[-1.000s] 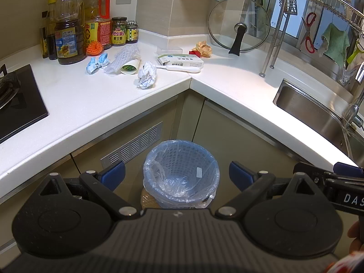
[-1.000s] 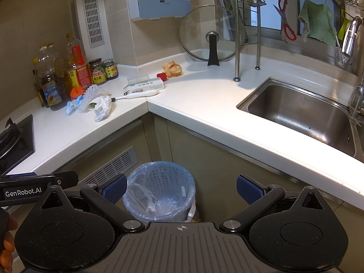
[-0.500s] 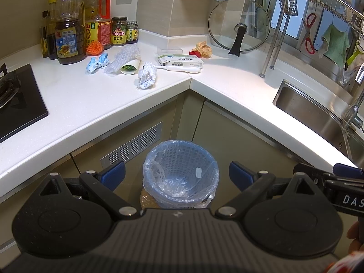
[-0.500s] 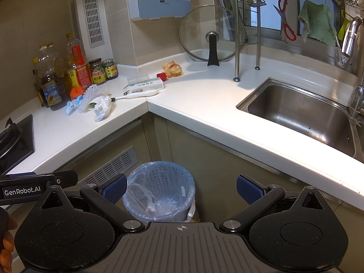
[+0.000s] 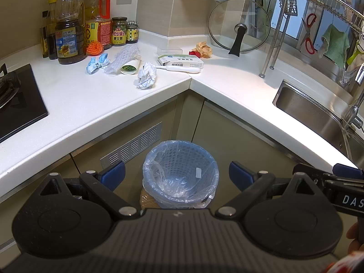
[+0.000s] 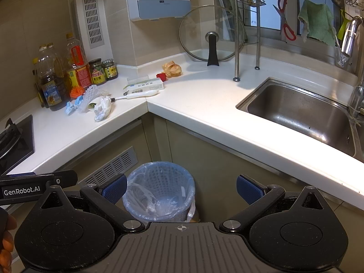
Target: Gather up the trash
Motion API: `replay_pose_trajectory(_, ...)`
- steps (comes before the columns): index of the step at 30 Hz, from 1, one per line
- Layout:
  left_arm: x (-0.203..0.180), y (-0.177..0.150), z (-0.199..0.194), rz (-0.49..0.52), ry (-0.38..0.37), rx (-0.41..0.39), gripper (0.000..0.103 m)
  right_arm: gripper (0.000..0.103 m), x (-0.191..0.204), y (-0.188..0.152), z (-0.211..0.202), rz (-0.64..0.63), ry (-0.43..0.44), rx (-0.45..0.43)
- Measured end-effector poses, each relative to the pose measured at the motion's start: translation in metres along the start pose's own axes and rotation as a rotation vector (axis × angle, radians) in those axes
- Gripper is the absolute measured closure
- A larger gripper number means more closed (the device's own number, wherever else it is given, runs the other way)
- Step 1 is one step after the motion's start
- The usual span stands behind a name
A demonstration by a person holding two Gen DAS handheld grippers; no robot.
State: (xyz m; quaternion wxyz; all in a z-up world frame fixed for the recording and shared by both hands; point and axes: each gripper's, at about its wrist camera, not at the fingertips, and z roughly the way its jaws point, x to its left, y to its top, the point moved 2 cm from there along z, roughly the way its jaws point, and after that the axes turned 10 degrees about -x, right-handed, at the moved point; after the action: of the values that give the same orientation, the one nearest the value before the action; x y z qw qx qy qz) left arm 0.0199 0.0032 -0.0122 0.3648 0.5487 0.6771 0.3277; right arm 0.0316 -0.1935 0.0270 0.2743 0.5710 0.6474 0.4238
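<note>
While both grippers hung over the floor by the corner cupboards, this was how things lay.

Left gripper (image 5: 177,174): its blue fingers (image 5: 113,174) were spread wide apart and held nothing.

Right gripper (image 6: 181,190): its fingers (image 6: 249,192) were also wide open, with nothing between them.

Trash bin (image 5: 180,173): a blue basket with a clear plastic bag in it stood on the floor under the corner of the bench (image 5: 91,104), right below both grippers. Some crumpled plastic lay inside.

Crumpled paper ball (image 5: 147,75): it lay on the bench near the front edge, just beside the bubble wrap.

Bubble wrap (image 5: 122,59): it was rolled around a white cup that lay on its side.

Blue wrapper (image 5: 97,62): it lay left of the bubble wrap, near the orange net ball (image 5: 94,48).

White box (image 5: 180,60): it lay flat near the corner, with a white stick-shaped thing (image 5: 182,69) touching its front side.

Brown crumpled paper (image 5: 204,49): it sat further back, next to a small red cap (image 5: 194,53).

Oil bottles (image 5: 68,31): they stood by the wall with two jars (image 5: 125,33).

Glass lid (image 5: 238,26): it leaned upright against the wall.

Sink (image 6: 300,113): it was on the right side of the bench.

Stove (image 5: 16,100): it was on the left.
</note>
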Motion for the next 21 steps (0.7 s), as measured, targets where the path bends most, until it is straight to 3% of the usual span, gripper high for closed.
replay_pose_trajectory(21,-0.0021,0.0023,0.0061,-0.023,0.008,-0.008,0.006,0.001,-0.0090,0.0088,0.0062,0.012,0.012,-0.009)
